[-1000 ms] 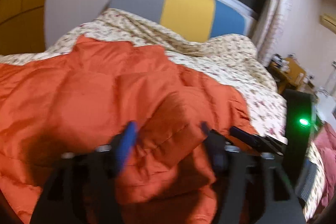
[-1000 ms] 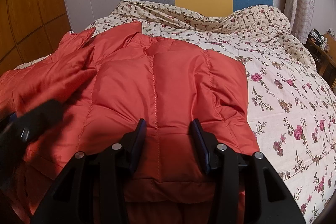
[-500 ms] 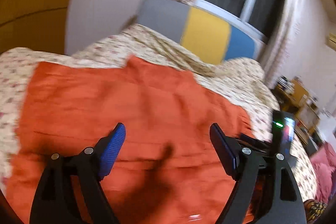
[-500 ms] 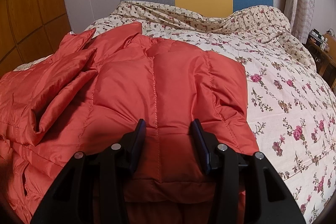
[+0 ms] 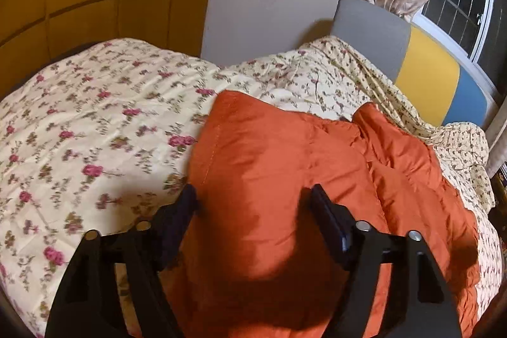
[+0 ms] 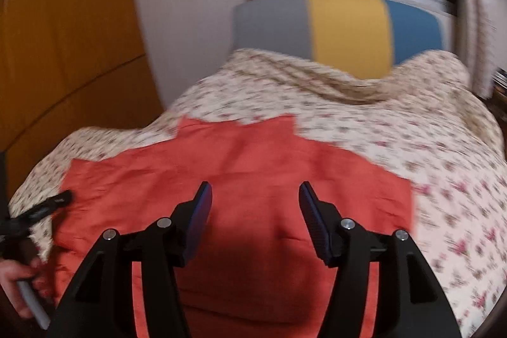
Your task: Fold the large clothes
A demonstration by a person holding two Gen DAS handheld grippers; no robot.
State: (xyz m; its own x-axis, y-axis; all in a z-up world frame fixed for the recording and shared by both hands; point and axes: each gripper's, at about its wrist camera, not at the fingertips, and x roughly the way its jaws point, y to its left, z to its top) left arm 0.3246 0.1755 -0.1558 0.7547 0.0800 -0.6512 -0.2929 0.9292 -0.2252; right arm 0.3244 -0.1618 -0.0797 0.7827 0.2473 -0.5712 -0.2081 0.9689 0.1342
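Orange jacket (image 5: 285,179) spread on floral bed quilt (image 5: 95,122) | L gripper (image 5: 253,198) jaws apart over its left edge, empty | R gripper (image 6: 255,195) released too, above jacket mid | headboard (image 6: 342,27) beyond

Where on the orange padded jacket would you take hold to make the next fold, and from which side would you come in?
Probably the far-left stitched edge of the orange padded jacket, near its upper corner. It lies flat on the floral quilt with a clean, exposed hem. Bring the left claw, already open, in low from the left, one finger sliding under the hem. The right claw, also open, can steady the middle.
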